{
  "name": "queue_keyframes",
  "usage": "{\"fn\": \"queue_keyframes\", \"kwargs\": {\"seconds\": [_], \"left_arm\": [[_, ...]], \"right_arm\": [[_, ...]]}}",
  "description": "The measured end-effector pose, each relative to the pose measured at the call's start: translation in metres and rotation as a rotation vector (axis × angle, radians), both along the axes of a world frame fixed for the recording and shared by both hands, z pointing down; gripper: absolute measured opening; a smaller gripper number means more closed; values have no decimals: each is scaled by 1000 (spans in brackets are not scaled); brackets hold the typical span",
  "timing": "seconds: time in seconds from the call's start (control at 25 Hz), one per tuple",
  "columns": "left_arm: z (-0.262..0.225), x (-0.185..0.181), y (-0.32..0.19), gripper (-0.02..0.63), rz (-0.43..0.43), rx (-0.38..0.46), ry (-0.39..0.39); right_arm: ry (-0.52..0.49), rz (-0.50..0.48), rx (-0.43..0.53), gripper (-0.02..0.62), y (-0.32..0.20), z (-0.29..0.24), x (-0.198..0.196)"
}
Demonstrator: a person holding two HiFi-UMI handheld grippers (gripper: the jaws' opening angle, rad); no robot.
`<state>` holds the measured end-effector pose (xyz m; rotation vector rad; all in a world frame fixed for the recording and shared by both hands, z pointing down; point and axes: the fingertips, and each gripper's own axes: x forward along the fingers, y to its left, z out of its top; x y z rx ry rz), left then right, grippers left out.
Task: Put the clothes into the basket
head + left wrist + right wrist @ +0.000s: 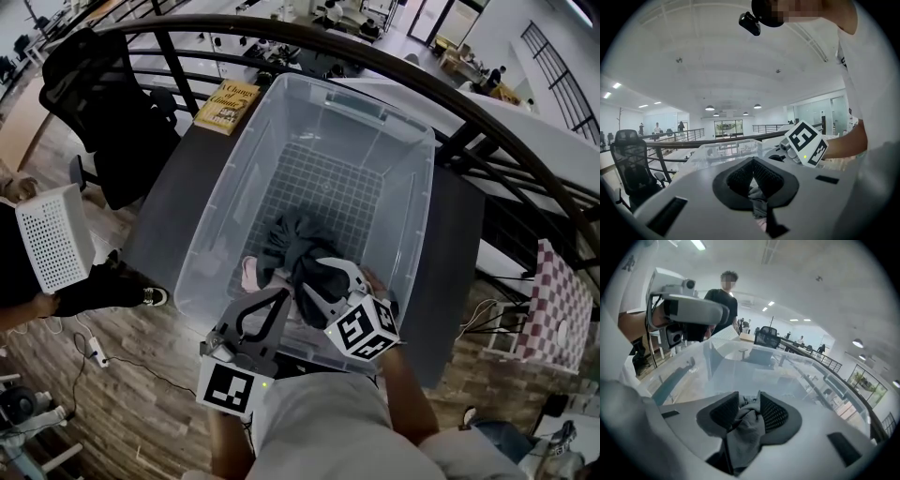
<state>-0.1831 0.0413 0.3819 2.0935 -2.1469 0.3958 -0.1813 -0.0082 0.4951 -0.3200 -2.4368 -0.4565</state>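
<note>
Basket (214, 217) on counter (169, 208), long axis away from person — clothes (300, 248) heaped at near end. Right hand-held gripper (747, 405) pinches clothes; left hand-held gripper (752, 161) — tips together.

I count two: the left gripper (753, 180) and the right gripper (749, 411). One clear basket (221, 192) holds two clothes that I can see: a dark garment (300, 246) and a pale pink piece (253, 272). Far left there is one book (228, 106), one black chair (103, 84) and one white perforated box (54, 237).
</note>
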Motion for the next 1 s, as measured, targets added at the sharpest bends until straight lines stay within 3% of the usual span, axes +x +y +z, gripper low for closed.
{"fn": "queue_keyframes", "kwargs": {"seconds": [0.12,0.2,0.4,0.56,0.72,1.0], "left_arm": [[-4,-1,-1,3,2,21,-2],[-9,-1,-1,3,2,42,-4],[-22,-5,2,3,-58,121,129],[-34,-5,2,3,-44,176,142],[-42,0,2,3,-23,212,146],[-43,9,-2,3,1,211,147]], "right_arm": [[-129,22,-70,76,-3,-30,-2],[-210,24,-125,44,-4,-52,-3],[-363,38,-219,15,-7,-106,5],[-518,53,-357,15,-6,-142,18],[-578,53,-397,15,-6,-154,35],[-577,77,-390,14,-11,-150,47]]}}
